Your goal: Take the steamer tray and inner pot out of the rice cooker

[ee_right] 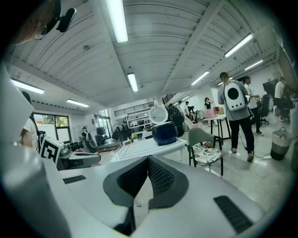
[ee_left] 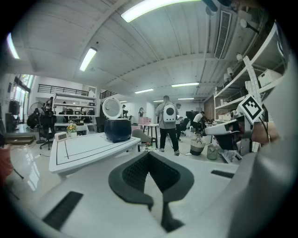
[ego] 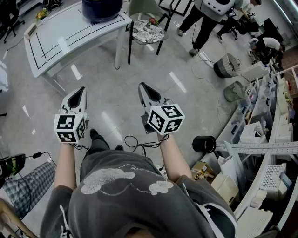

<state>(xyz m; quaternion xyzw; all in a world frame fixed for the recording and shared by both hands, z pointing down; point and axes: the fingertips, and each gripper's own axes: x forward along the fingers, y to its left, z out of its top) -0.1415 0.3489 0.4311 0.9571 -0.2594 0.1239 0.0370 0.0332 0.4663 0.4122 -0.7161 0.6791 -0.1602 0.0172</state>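
Because the rice cooker point(ego: 101, 9) stood lid-up on the white table point(ego: 70, 32) well ahead of both claws, the left gripper point(ego: 81, 90) and right gripper point(ego: 142, 87) were held side by side, jaws together on nothing, presumably awaiting the approach.

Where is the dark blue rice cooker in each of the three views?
Head view: rice cooker at the top edge, left of centre.
Left gripper view: rice cooker left of centre, lid up.
Right gripper view: rice cooker just right of centre, lid up.
Shared landmark: the white table under it.
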